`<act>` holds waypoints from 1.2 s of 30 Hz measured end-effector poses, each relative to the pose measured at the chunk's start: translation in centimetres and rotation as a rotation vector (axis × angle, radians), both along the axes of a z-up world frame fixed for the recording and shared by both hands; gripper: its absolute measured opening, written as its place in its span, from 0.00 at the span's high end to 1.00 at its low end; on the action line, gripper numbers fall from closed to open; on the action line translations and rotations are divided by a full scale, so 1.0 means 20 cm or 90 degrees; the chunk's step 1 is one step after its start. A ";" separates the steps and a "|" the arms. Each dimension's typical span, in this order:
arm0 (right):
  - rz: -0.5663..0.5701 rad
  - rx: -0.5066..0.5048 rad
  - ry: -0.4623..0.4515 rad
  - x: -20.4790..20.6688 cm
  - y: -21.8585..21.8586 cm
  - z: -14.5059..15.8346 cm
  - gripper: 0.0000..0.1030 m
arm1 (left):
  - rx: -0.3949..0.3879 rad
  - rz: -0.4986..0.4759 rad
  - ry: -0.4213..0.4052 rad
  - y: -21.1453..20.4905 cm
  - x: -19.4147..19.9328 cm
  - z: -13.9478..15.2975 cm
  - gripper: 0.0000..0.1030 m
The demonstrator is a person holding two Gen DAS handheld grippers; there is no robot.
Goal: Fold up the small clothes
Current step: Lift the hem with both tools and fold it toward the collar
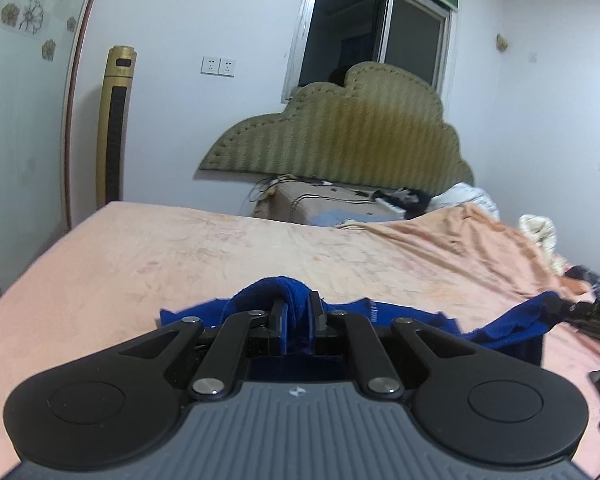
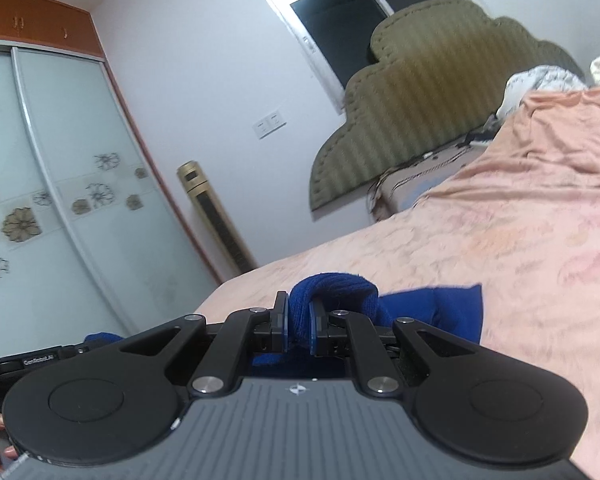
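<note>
Both tools pinch the blue knit garment (image 1: 380,312): left tool (image 1: 298,314) and right tool (image 2: 298,316) clamp bunched edges. Soft, light, droopy; best gripped at twelve o'clock corners.

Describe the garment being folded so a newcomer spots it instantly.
Start at the big bed under its peach blanket. At its near edge, the left gripper and right gripper each pinch the blue garment. It is the only deep-blue cloth on the blanket.

A peach blanket (image 1: 220,256) covers the bed below an olive headboard (image 1: 340,136), gold tower fan (image 1: 114,128) beside it
</note>
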State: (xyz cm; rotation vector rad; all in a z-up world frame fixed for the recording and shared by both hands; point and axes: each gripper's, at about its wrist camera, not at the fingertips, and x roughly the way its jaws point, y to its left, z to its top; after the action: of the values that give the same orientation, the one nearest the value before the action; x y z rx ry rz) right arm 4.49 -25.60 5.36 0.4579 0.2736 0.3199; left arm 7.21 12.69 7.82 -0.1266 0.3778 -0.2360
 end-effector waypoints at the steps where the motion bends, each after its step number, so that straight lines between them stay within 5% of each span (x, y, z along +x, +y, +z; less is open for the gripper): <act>1: -0.004 0.000 -0.001 0.04 0.00 -0.01 0.87 | 0.006 0.002 0.001 -0.01 0.03 0.00 0.91; 22: -0.062 0.013 0.108 0.85 -0.05 -0.33 0.87 | 0.099 0.052 0.131 -0.19 0.93 -0.34 0.91; 36: -0.081 -0.008 0.185 1.10 -0.06 -0.52 0.85 | 0.128 0.062 0.209 -0.23 1.17 -0.55 0.90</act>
State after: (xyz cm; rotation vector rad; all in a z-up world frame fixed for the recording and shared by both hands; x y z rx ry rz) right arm 26.41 -26.71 -4.99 0.5065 0.5269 0.1267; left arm 30.56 8.17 -3.24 0.0159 0.7178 -0.0783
